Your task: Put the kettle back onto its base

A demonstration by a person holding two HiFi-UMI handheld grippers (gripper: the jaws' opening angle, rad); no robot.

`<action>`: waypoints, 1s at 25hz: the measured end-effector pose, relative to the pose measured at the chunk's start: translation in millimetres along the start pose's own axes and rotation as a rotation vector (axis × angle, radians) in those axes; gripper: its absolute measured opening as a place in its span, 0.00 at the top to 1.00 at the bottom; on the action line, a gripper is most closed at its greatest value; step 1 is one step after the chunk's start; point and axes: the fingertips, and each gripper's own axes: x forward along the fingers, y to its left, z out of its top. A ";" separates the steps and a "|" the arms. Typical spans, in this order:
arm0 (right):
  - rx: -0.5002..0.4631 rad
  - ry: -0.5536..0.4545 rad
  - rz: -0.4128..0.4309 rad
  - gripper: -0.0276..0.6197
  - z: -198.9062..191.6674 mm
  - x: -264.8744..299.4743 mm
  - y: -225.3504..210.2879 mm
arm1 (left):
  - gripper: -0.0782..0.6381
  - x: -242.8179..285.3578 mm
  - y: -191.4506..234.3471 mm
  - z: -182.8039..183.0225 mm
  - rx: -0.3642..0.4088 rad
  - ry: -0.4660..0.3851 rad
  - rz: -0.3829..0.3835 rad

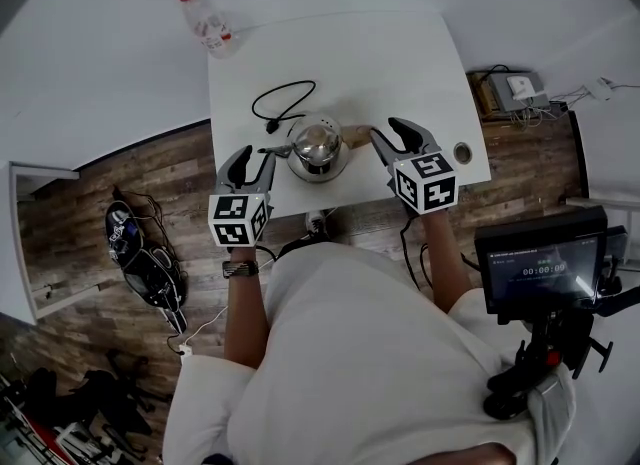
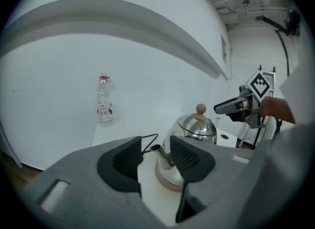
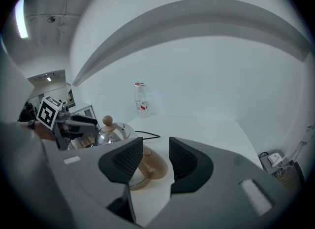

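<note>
Head view: a person seated at a white surface (image 1: 400,53) holds one pair of tongs on each side of a polished metal kettle (image 1: 318,145). The left tongs (image 1: 252,159) lie at the kettle's spout (image 1: 278,150) side. The right tongs (image 1: 390,131) lie at its tan handle (image 1: 356,136) side. Both point toward the kettle, near it, with no contact visible. A black cord (image 1: 280,103) loops on the surface behind the kettle. A clear bottle (image 1: 207,21) stands well apart at the far left corner.

Left gripper view: the left tongs (image 2: 156,153) stand wide apart and nothing lies between their ribbed pads (image 2: 186,155). Through the gap, beyond the tips, the spout (image 2: 165,155) and the kettle's (image 2: 197,129) lower wall are seen. The kettle sits upright on its tan round base (image 2: 167,183) and carries a wooden knob (image 2: 200,108) on its lid. The right tongs (image 2: 226,107) show past the kettle, above lid level. The bottle (image 2: 104,106) stands upright against the white wall.

Right gripper view: the right tongs (image 3: 156,156) are likewise spread wide and grip nothing. The handle (image 3: 155,166) and the rim of the base (image 3: 140,183) appear through the gap, lower than the pads (image 3: 183,161) and apart from them. The kettle (image 3: 112,132) rests on that base. The left tongs (image 3: 83,120) show just beyond it.
</note>
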 end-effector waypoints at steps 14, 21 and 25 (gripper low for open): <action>-0.066 -0.244 -0.010 0.70 98.5 -35.0 11.9 | 0.64 -32.0 5.8 110.9 0.073 -0.184 0.023; -0.091 -0.344 -0.030 0.75 143.1 -52.4 15.4 | 0.70 -51.0 -1.9 164.9 0.134 -0.292 0.005; -0.102 -0.388 -0.041 0.80 162.3 -63.1 17.2 | 0.75 -60.4 -5.1 190.1 0.162 -0.354 0.007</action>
